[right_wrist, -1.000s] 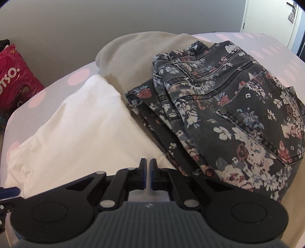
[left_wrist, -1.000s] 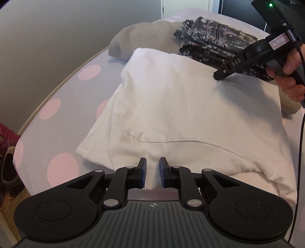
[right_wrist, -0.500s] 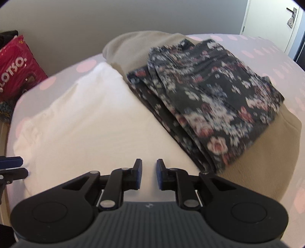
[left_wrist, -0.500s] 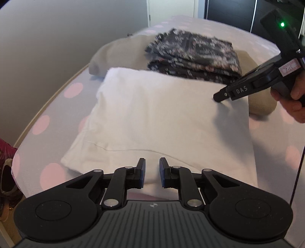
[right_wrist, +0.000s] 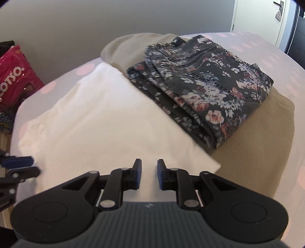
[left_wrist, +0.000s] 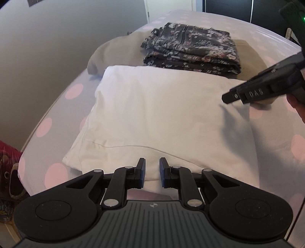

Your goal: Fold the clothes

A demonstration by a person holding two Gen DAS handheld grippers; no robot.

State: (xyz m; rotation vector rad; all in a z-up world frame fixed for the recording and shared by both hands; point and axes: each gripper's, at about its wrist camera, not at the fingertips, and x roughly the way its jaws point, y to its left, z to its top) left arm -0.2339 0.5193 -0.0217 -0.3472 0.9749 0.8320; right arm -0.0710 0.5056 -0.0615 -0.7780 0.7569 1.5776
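A folded white garment [left_wrist: 162, 118] [right_wrist: 99, 122] lies flat on the bed. My left gripper [left_wrist: 152, 172] hovers at its near edge, open, nothing between its fingers. My right gripper [right_wrist: 148, 176] is open above the garment's corner on the jeans side and holds nothing; from the left wrist view it shows as a black tool [left_wrist: 263, 89] at the right, held by a hand [left_wrist: 297, 106]. Behind the white garment, folded dark floral jeans [left_wrist: 190, 51] [right_wrist: 202, 89] rest on a folded beige garment [left_wrist: 112, 51] [right_wrist: 255, 133].
The bed has a pale cover with pink dots [left_wrist: 47, 124]. A grey wall [left_wrist: 57, 38] runs along its far left side. A red printed bag [right_wrist: 15, 76] stands beside the bed edge. A white door [right_wrist: 255, 17] is at the back right.
Both grippers have pulled back and up from the white garment. The right gripper, shut a second ago, has opened. The garment lies flatter and more squarely folded.
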